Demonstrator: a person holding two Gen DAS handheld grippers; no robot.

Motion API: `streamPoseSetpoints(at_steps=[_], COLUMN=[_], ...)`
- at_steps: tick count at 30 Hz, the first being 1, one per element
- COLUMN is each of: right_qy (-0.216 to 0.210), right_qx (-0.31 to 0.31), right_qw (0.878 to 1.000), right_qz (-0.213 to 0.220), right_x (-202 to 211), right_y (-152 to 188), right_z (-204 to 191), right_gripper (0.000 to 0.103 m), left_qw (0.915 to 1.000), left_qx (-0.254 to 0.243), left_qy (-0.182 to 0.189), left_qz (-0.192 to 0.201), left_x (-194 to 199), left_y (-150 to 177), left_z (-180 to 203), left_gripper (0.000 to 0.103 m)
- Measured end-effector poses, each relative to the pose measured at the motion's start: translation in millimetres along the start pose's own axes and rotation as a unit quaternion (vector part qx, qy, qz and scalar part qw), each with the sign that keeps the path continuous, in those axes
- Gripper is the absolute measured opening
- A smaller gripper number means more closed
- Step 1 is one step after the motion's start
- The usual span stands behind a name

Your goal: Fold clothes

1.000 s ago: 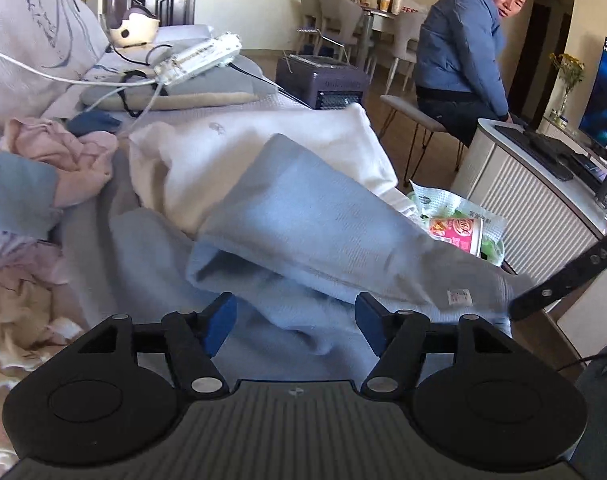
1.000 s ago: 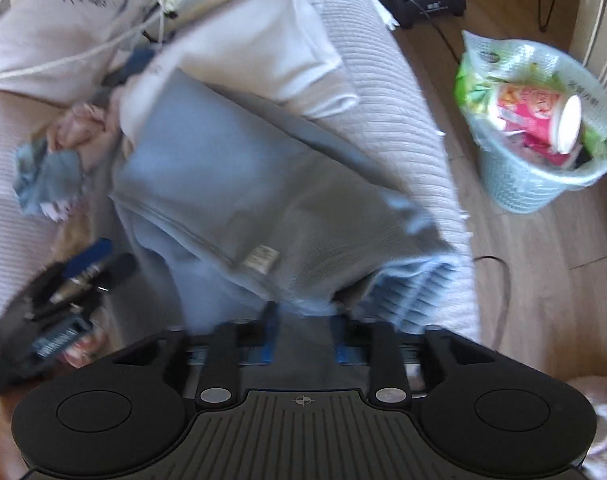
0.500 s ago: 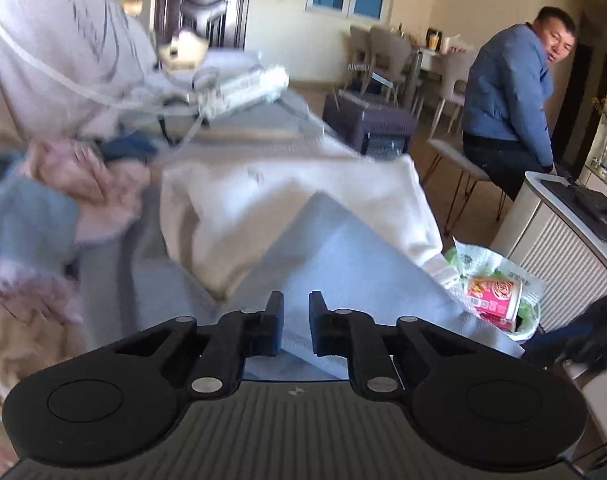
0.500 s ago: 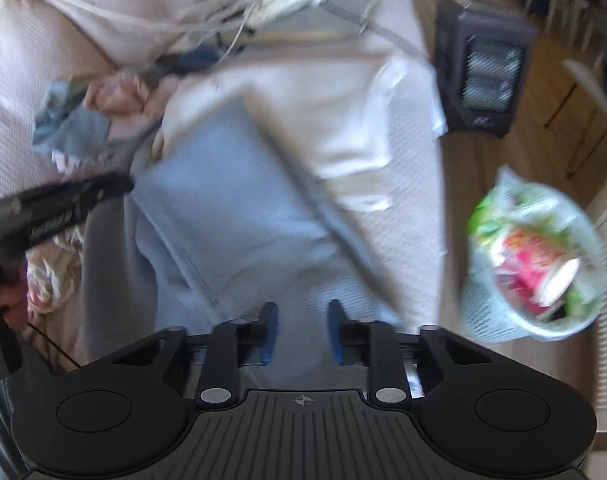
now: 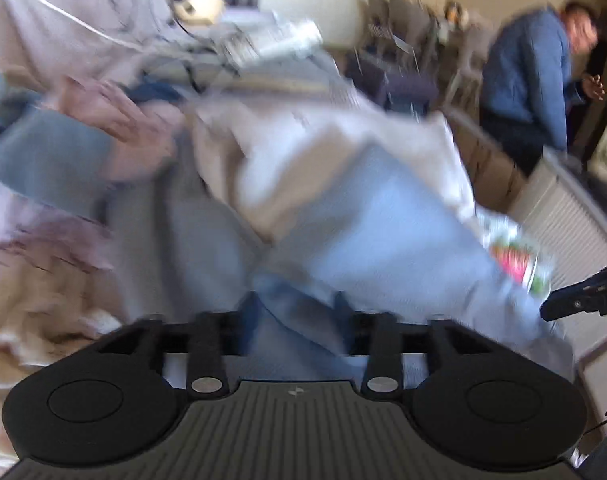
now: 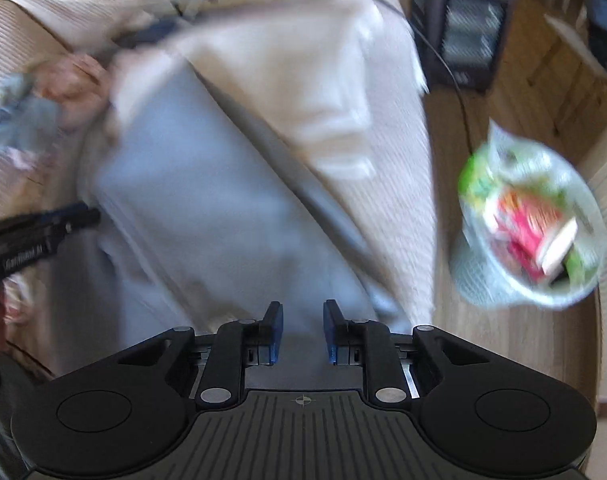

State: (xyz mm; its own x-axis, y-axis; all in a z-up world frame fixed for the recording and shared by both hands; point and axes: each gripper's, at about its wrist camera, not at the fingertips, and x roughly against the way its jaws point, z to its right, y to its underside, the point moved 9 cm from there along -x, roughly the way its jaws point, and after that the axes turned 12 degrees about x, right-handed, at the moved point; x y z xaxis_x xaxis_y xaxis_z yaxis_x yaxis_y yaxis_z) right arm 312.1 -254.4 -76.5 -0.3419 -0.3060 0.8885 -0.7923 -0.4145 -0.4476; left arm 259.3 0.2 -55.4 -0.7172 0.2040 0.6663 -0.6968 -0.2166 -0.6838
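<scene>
Left gripper (image 5: 295, 320): jaws had just been opening and stood apart, a fold of the light blue garment (image 5: 387, 232) lying between them; the blur hid whether the pads pressed it. Right gripper (image 6: 301, 332): jaws drawn in to a narrow gap, blue pads not touching each other, the blue cloth under and between them; no grip could be made out. The garment lay flat and slanted across the ribbed couch cover (image 6: 403, 216), its far corner resting on a white garment (image 6: 287, 80) spread behind it. At the left, bunched pink clothing (image 5: 119, 120) beside a grey-blue piece (image 5: 43, 160). Off the couch edge, on the wood floor, stood a waste basket (image 6: 531, 224) lined with a bag and holding a pink package. A dark heater (image 6: 463, 20) stood farther back. Across the room a person in a blue jacket (image 5: 527, 68) sat bent forward. Both views were smeared.
</scene>
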Motion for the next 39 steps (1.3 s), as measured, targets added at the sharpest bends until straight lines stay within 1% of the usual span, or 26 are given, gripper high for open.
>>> streamPoseSetpoints(at_steps=[1,2,4,5,6,9,11,13,14,15,16,18,20,22,23,24,25,27,29,30,32,34,35,36,38,39], right_qy=[-0.011,-0.023,-0.053,-0.065,-0.076,-0.111,-0.129,-0.136,-0.140,-0.143,-0.146,-0.151,-0.153,-0.150,-0.147,-0.142,-0.137,-0.129,-0.133,-0.136,-0.133,-0.128,-0.127,-0.128,-0.129,-0.128], right_qx=[0.003,0.007,0.017,0.023,0.028,0.038,0.044,0.056,0.060,0.063,0.066,0.058,0.048,0.032,0.025,0.022,0.019,0.009,-0.009,-0.018,-0.018,-0.010,-0.007,-0.007,-0.006,-0.002], right_qw=[1.000,0.999,0.997,0.995,0.994,0.989,0.986,0.985,0.985,0.984,0.984,0.984,0.985,0.987,0.988,0.988,0.989,0.991,0.989,0.989,0.988,0.988,0.987,0.986,0.983,0.982], right_qz=[0.015,0.029,0.057,0.069,0.077,0.092,0.092,0.087,0.085,0.083,0.081,0.073,0.064,0.054,0.049,0.047,0.045,0.047,0.056,0.062,0.072,0.084,0.095,0.106,0.130,0.140], right_x=[6.8,12.7,19.1,19.4,16.9,4.6,-7.3,-19.9,-24.2,-28.5,-32.7,-37.5,-40.1,-39.0,-38.3,-37.0,-35.7,-32.9,-25.4,-21.1,-11.0,0.8,9.3,18.7,38.6,48.2], right_y=[-9.6,-20.2,-46.7,-60.7,-74.2,-111.7,-130.4,-140.9,-142.3,-143.7,-144.2,-137.6,-129.4,-119.2,-114.2,-109.2,-104.6,-97.2,-90.6,-87.6,-84.3,-82.6,-82.8,-83.0,-82.7,-81.3], right_z=[-5.6,-11.9,-28.6,-37.8,-47.7,-78.7,-98.1,-114.0,-120.1,-126.3,-131.1,-131.5,-129.3,-119.2,-114.2,-109.7,-105.4,-98.7,-91.8,-88.2,-84.4,-82.5,-82.2,-81.3,-79.0,-77.8], right_gripper=[0.022,0.023,0.023,0.023,0.024,0.024,0.024,0.024,0.024,0.024,0.024,0.024,0.024,0.024,0.024,0.024,0.024,0.024,0.025,0.025,0.025,0.025,0.025,0.025,0.025,0.029], left_qw=[0.9998,0.9992,0.9970,0.9954,0.9940,0.9889,0.9866,0.9852,0.9848,0.9839,0.9828,0.9812,0.9791,0.9750,0.9733,0.9731,0.9728,0.9737,0.9787,0.9792,0.9733,0.9704,0.9711,0.9720,0.9755,0.9772], left_qx=[0.013,0.028,0.057,0.068,0.076,0.113,0.134,0.153,0.160,0.170,0.178,0.179,0.185,0.213,0.223,0.227,0.230,0.228,0.202,0.192,0.192,0.159,0.133,0.108,0.053,0.035], left_qy=[-0.006,-0.016,-0.037,-0.054,-0.068,-0.087,-0.085,-0.072,-0.062,-0.052,-0.048,-0.072,-0.084,-0.065,-0.053,-0.040,-0.027,-0.004,0.031,0.058,0.121,0.177,0.195,0.206,0.213,0.208], left_qz=[0.016,0.023,0.037,0.041,0.040,0.042,0.038,0.030,0.024,0.015,0.008,0.005,0.005,-0.004,-0.006,-0.008,-0.009,0.000,0.022,0.030,0.038,0.040,0.038,0.030,0.000,-0.018], left_x=[8.7,10.3,13.3,9.7,5.6,-6.1,-16.7,-32.7,-41.0,-49.8,-58.9,-74.8,-85.1,-91.9,-94.0,-95.5,-96.4,-86.7,-66.1,-52.2,-21.8,14.5,32.6,43.6,63.8,63.8], left_y=[-7.2,-12.9,-24.2,-29.4,-33.8,-40.6,-45.0,-51.4,-53.4,-55.5,-57.6,-63.0,-66.0,-69.0,-70.4,-71.5,-72.6,-77.2,-84.3,-87.3,-90.7,-85.8,-77.6,-67.7,-29.7,-10.8], left_z=[-8.9,-19.1,-39.7,-50.0,-59.4,-85.8,-96.9,-104.9,-105.1,-105.2,-106.2,-113.7,-121.6,-127.7,-128.7,-125.8,-122.7,-110.0,-83.9,-68.9,-38.9,-3.8,13.3,27.2,50.6,56.4], left_gripper=[0.049,0.051,0.052,0.052,0.052,0.052,0.052,0.047,0.039,0.036,0.035,0.034,0.034,0.034,0.027,0.016,0.008,0.007,0.006,0.006,0.006,0.006,0.006,0.006,0.007,0.007])
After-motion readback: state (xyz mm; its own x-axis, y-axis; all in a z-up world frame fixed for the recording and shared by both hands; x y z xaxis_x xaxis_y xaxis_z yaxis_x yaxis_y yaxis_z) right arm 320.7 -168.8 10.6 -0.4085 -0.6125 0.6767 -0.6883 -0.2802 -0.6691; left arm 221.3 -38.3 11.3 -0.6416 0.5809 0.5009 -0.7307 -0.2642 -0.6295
